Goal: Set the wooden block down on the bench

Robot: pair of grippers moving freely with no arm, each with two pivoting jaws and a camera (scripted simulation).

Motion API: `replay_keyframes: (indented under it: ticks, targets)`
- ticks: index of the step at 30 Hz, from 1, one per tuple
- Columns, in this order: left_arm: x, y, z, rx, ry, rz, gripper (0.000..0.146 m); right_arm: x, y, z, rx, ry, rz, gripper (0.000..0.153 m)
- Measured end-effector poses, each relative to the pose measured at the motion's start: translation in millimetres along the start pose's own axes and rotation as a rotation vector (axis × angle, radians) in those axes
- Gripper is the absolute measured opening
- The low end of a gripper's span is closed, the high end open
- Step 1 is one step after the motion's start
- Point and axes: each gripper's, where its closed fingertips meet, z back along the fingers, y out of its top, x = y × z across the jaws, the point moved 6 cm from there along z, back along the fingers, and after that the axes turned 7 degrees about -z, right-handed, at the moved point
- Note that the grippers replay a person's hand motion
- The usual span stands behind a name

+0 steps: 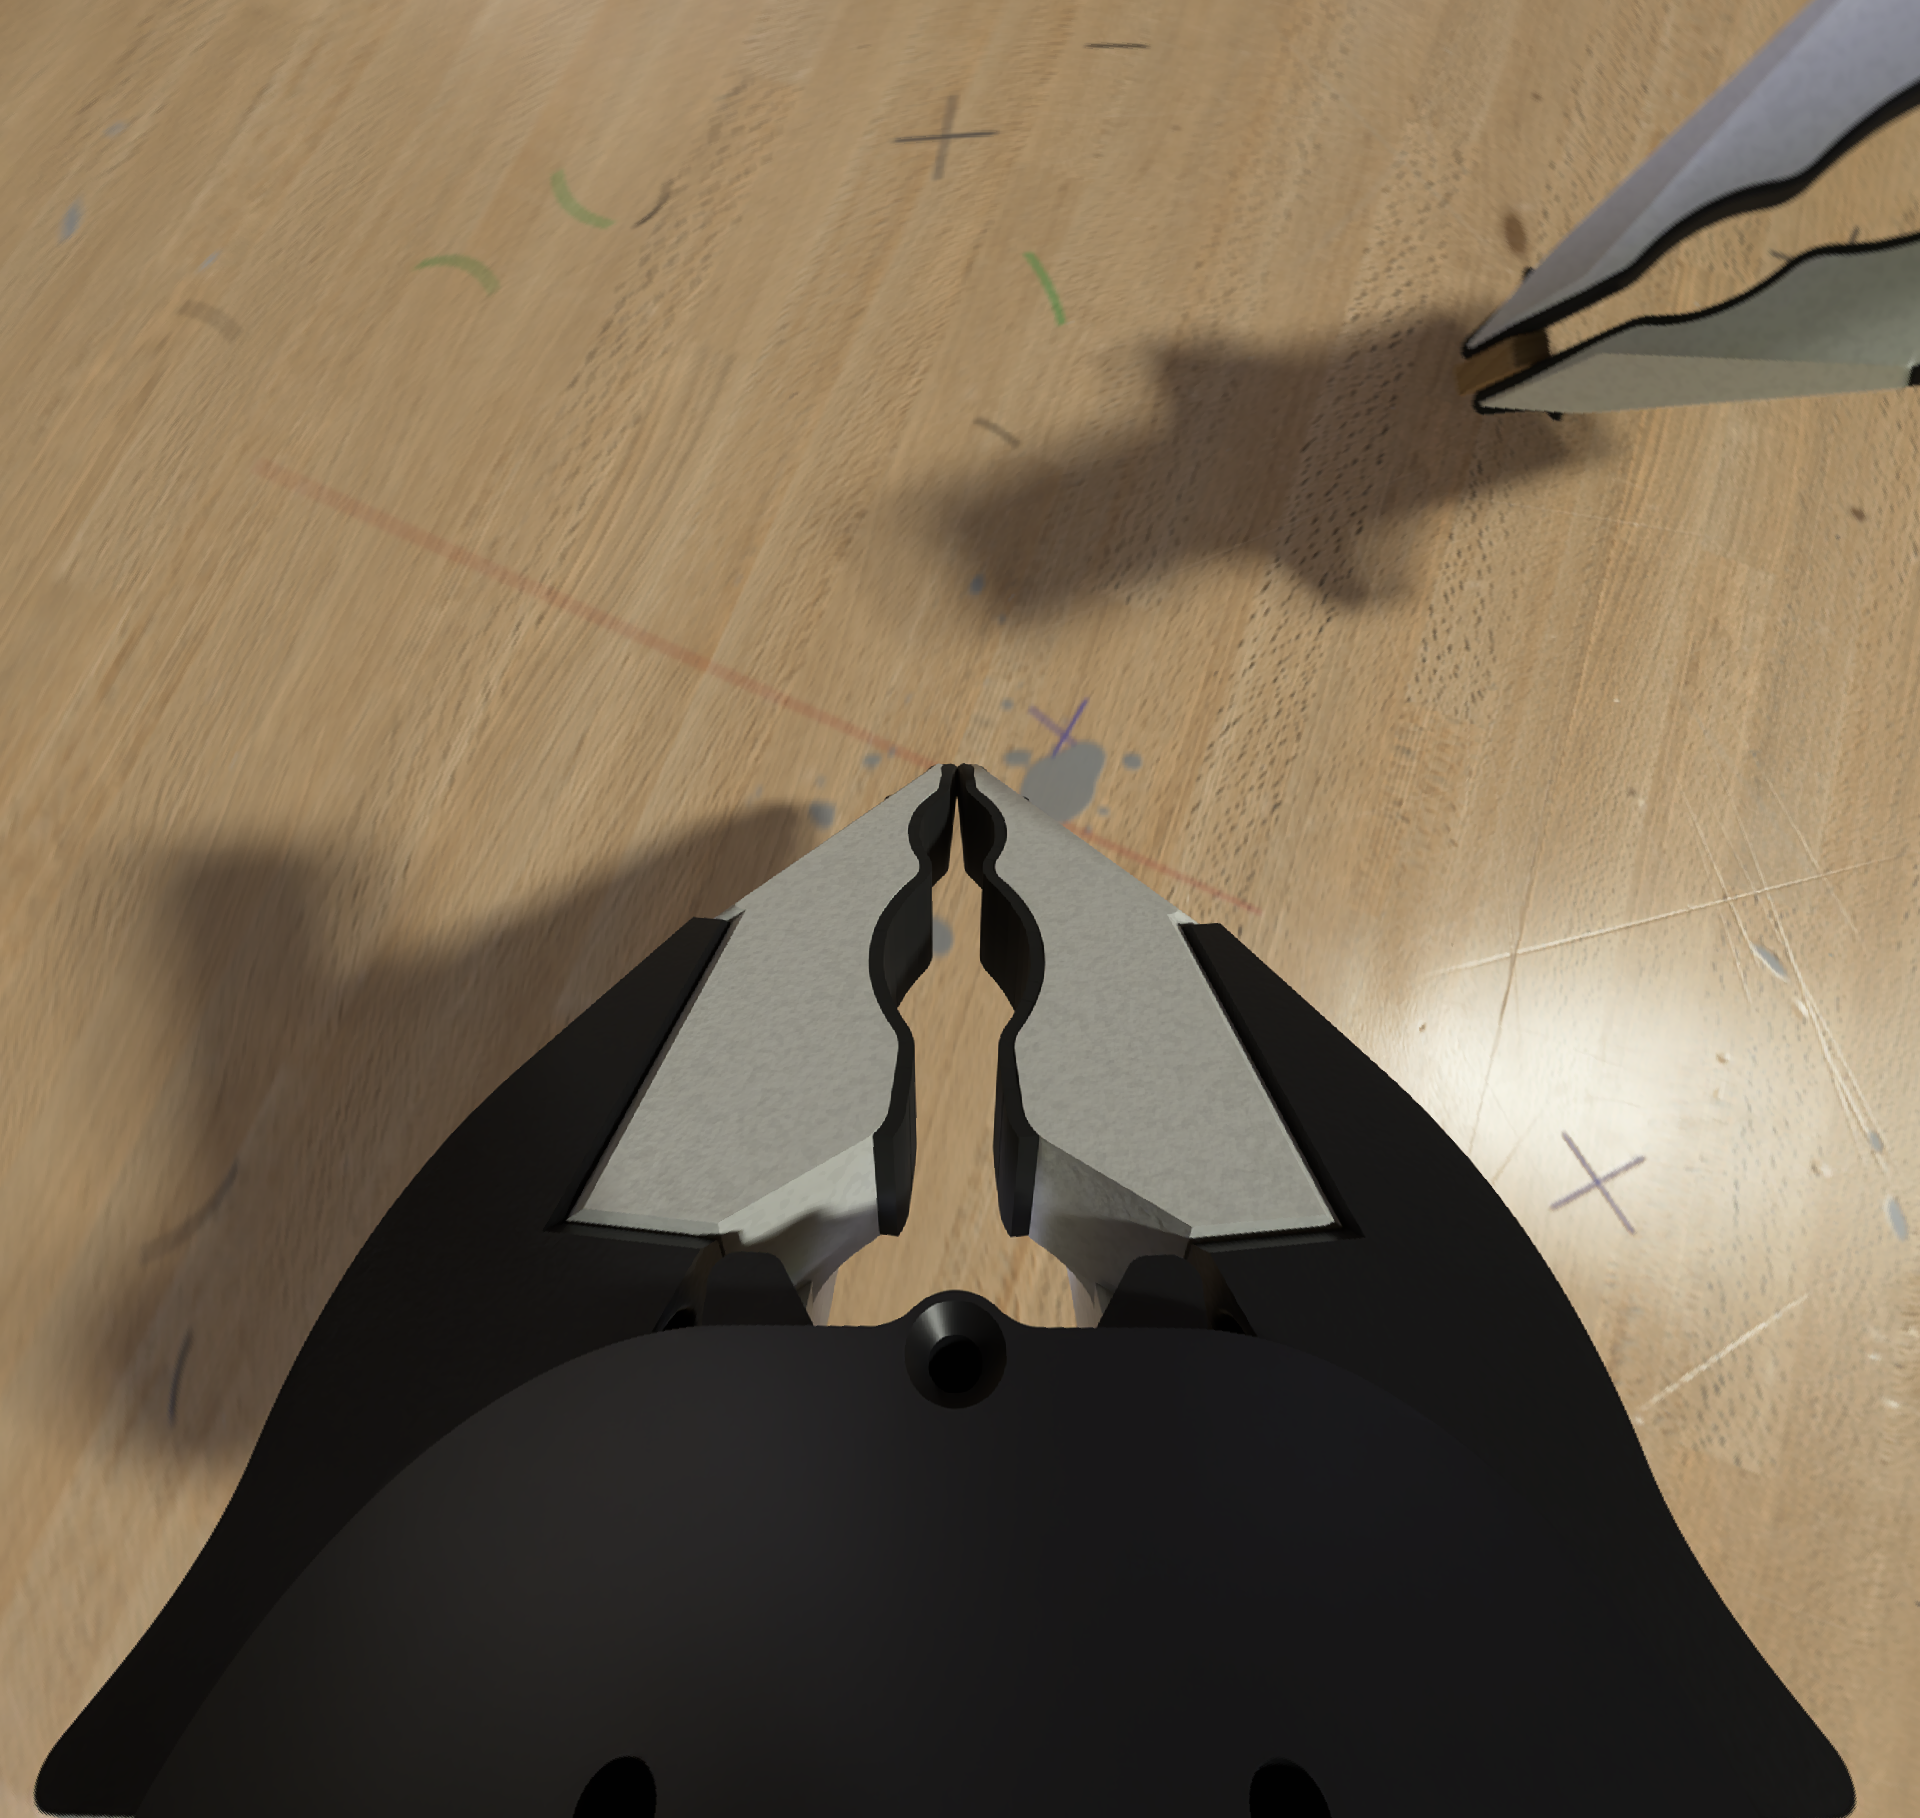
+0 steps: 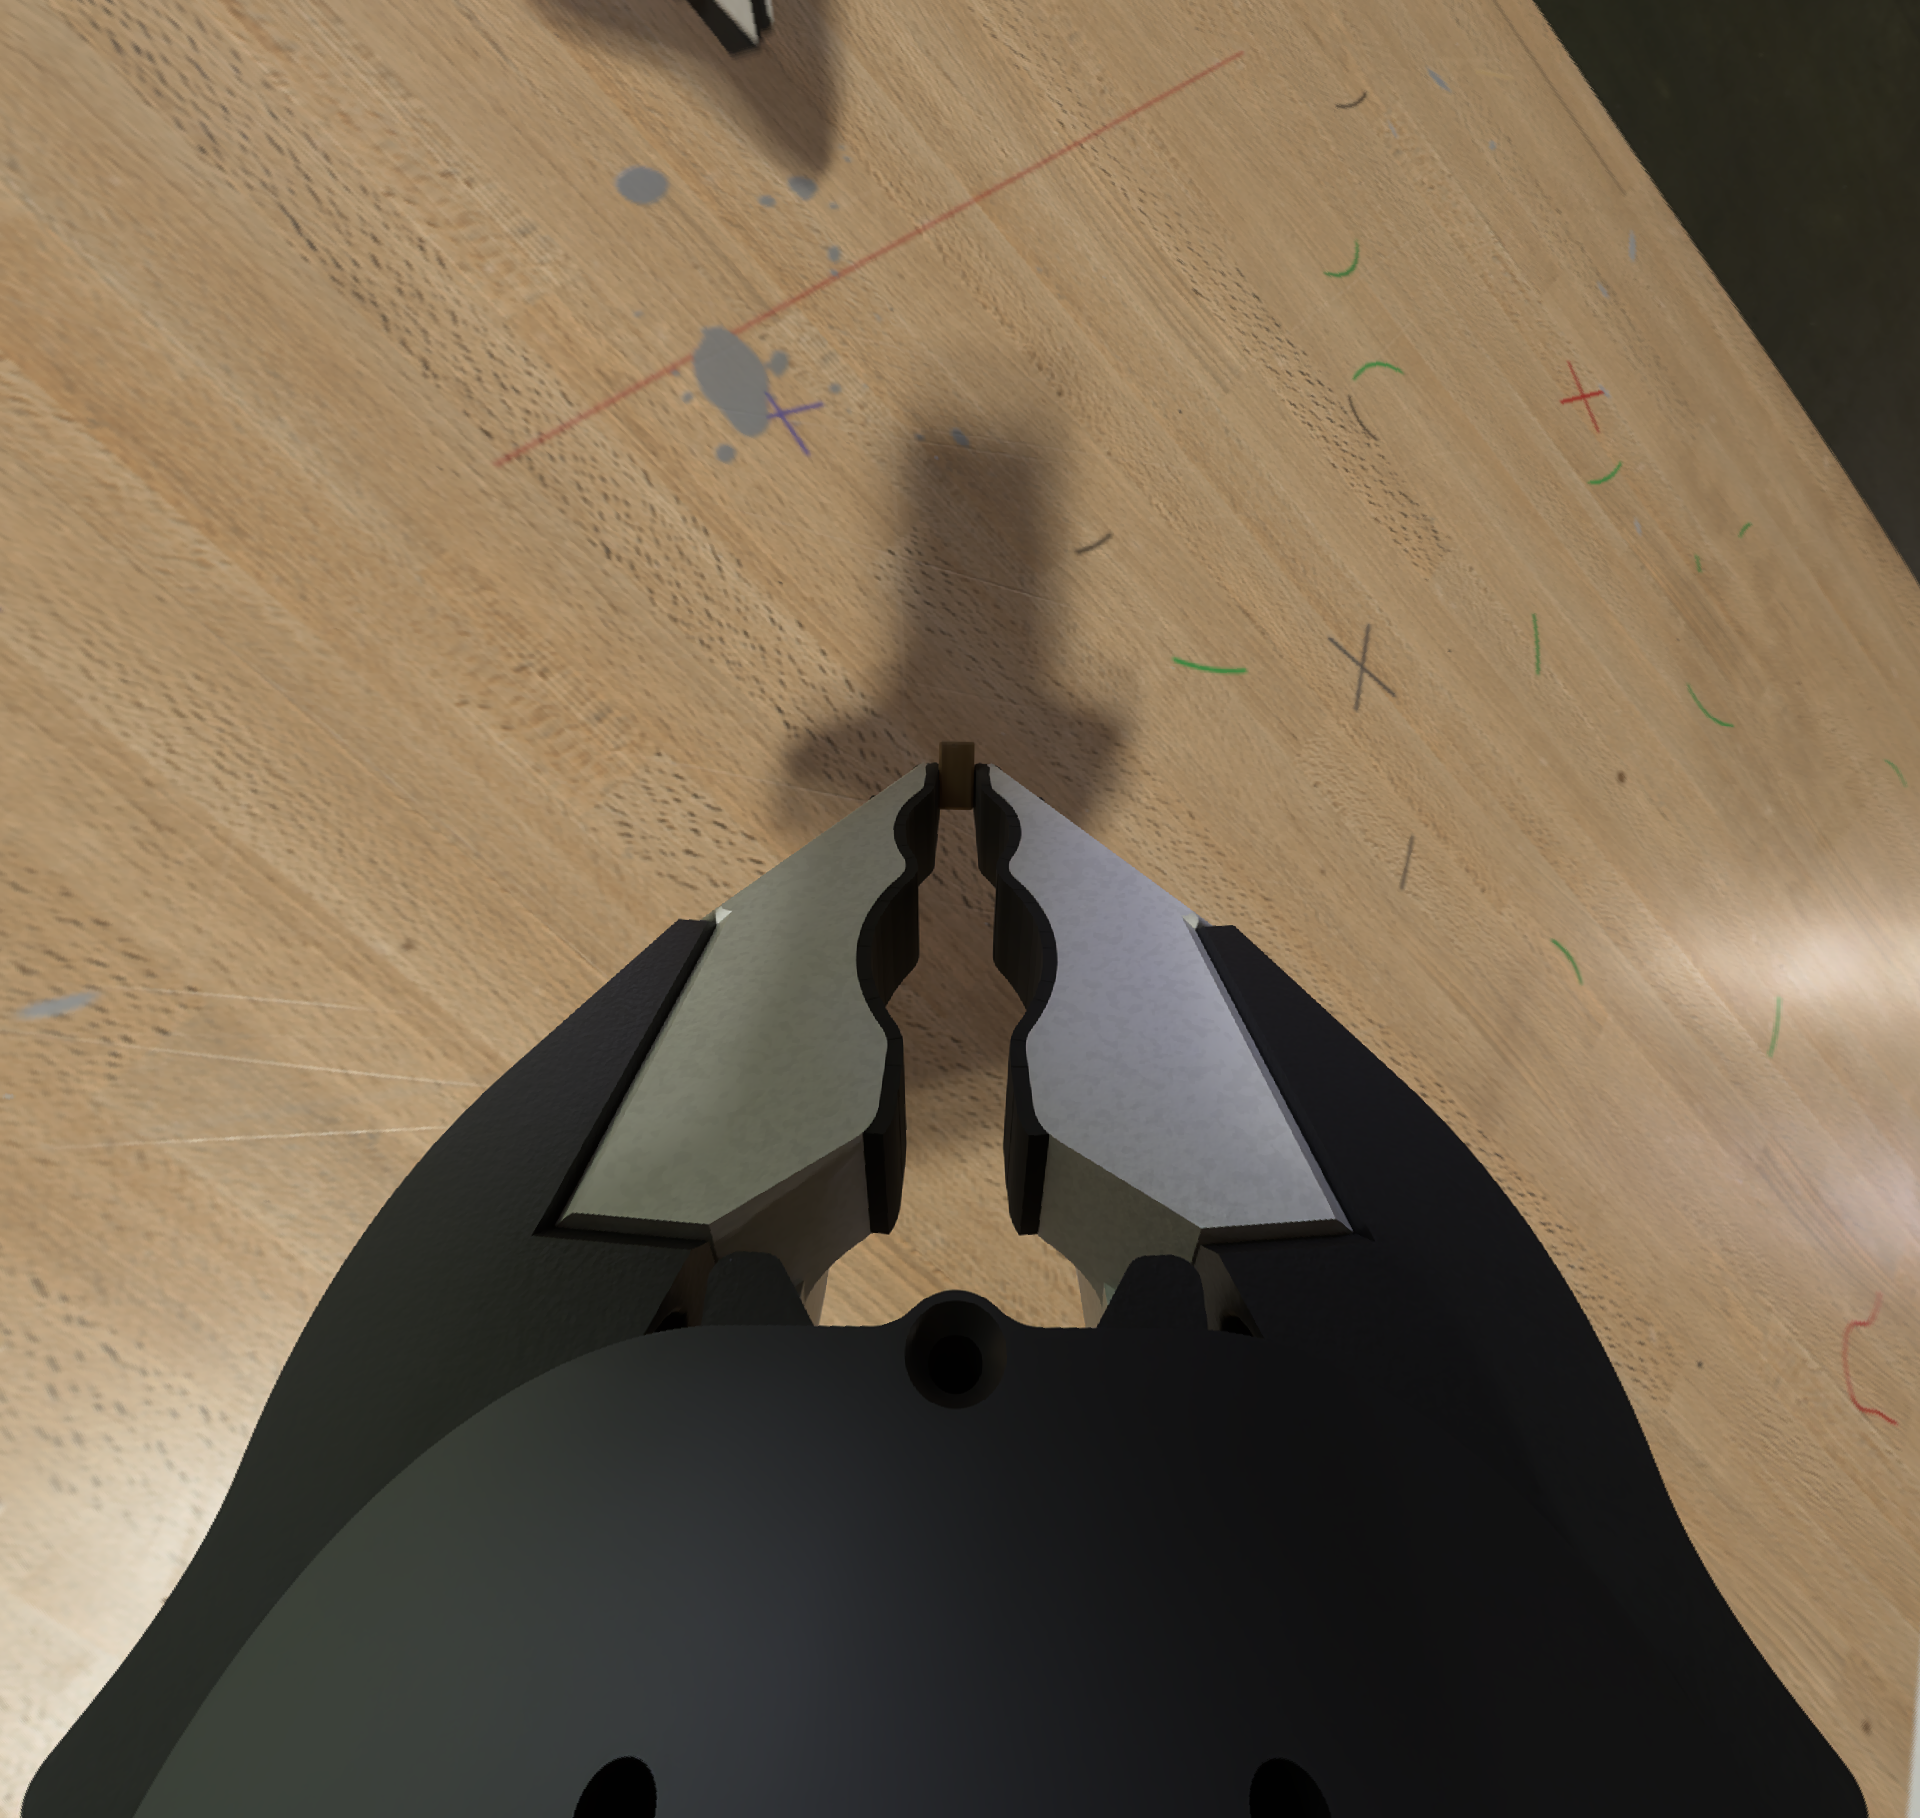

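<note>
My right gripper (image 2: 956,776) is shut on a small brown wooden block (image 2: 956,762) pinched at its fingertips, above the wooden bench (image 2: 416,625). A shadow lies on the bench just ahead of it. In the left wrist view the right gripper (image 1: 1481,378) enters from the upper right with the wooden block (image 1: 1488,374) at its tips, close over the bench (image 1: 520,521). My left gripper (image 1: 956,769) is shut and empty, its tips touching, above a grey paint blot. Its tips show at the top of the right wrist view (image 2: 743,28).
The bench carries pen marks: a red line (image 2: 883,251), a grey paint blot (image 2: 732,381), green arcs, and crosses (image 2: 1361,667). The bench edge (image 2: 1662,158) runs diagonally at the upper right, with dark space beyond it.
</note>
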Motion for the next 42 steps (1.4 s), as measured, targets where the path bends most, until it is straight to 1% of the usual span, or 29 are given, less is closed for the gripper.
replay_keyframes:
  ticks: [3,7,11,15,17,20,22,29,31,33,34,36,38,42]
  targets:
    - [-1,-22,21,0.018,0.059,0.108,0.0,-9,3,-1,0.012,0.029,-0.024,0.006]
    - [11,-51,36,0.019,0.118,0.234,0.0,-20,9,-1,0.031,0.093,-0.089,0.006]
    - [28,-71,51,0.049,0.178,0.301,0.0,-31,15,2,0.061,0.2,-0.197,0.006]
    - [41,-84,60,0.074,0.2,0.334,0.0,-41,19,2,0.063,0.235,-0.236,0.006]
    - [42,-87,66,0.111,0.206,0.355,0.0,-45,21,1,0.066,0.263,-0.272,0.006]
    - [38,-89,70,0.169,0.187,0.384,0.0,-49,23,-1,0.069,0.295,-0.34,0.006]
    - [35,-89,69,0.179,0.165,0.382,0.0,-50,23,-2,0.061,0.287,-0.357,0.006]
    - [40,-79,57,0.085,0.103,0.307,0.0,-61,16,-3,0.037,0.258,-0.32,0.006]
    - [46,-74,54,0.096,0.013,0.351,0.0,-65,14,-2,0.049,0.275,-0.337,0.006]
    - [49,-69,57,0.156,-0.085,0.427,0.0,-69,12,2,0.079,0.311,-0.396,0.006]
    - [50,-69,59,0.161,-0.105,0.435,0.0,-71,11,4,0.093,0.323,-0.429,0.006]
    - [51,-72,64,0.129,-0.075,0.396,0.0,-75,10,9,0.109,0.32,-0.461,0.006]
    - [52,-74,70,0.106,-0.038,0.351,0.0,-80,11,14,0.109,0.292,-0.445,0.006]
    - [54,-78,77,0.163,-0.073,0.378,0.0,-86,14,17,0.081,0.248,-0.385,0.006]
